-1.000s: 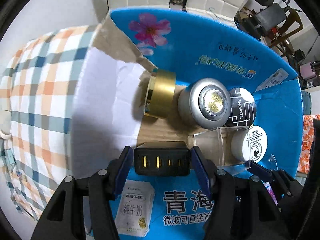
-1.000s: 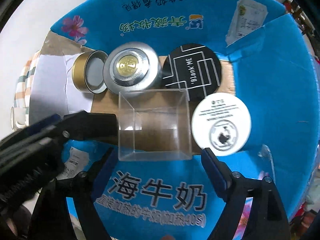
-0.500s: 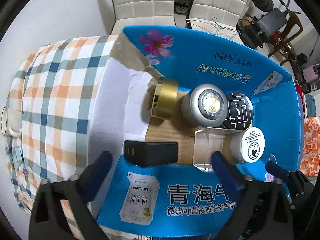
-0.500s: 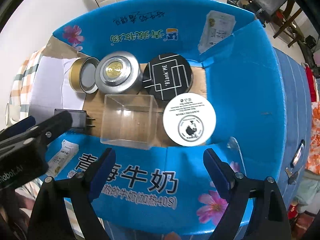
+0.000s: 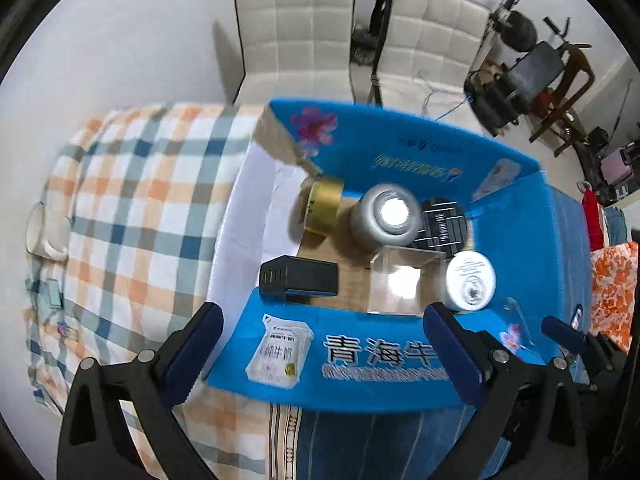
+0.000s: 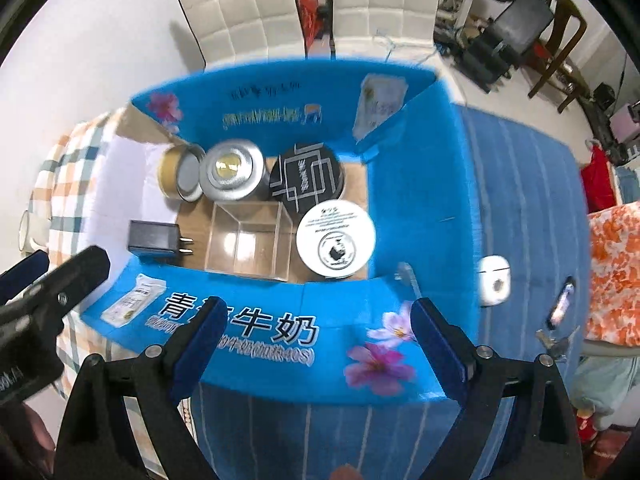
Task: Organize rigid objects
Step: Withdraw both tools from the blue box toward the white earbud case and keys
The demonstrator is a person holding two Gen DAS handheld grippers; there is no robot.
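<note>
The blue milk carton box [image 6: 420, 184] sits open on a bed, its cardboard floor already carrying six rigid objects, seen here from above through both wrist cameras. Nearest the box's left edge lies a black charger [image 6: 154, 236], its prongs pointing toward a clear plastic case [image 6: 248, 242] just beside it at the middle of the near wall. Toward the box's right wall from the case, a white round tin [image 6: 336, 238] stands with its lid printed in black. Along the box's far wall run a gold tin [image 6: 180, 172] on its side, a silver tin [image 6: 232, 170] touching it, and a black round tin [image 6: 306, 176]. Outside the box's right wall, a small white earbud case [image 6: 494, 280] rests on blue striped bedding [image 6: 520, 200]; outside its left wall spreads a checked cloth [image 5: 132, 208]. The left gripper [image 5: 324, 344] and the right gripper [image 6: 320, 338] both hang above the box's near wall, fingers spread wide and holding nothing. The step in hand appears to be a pull-away from the packed box. If anything remains, the earbud case looks the likeliest candidate: the right gripper would need to swing beyond the box's right wall, drop over the case and close on its short sides.
</note>
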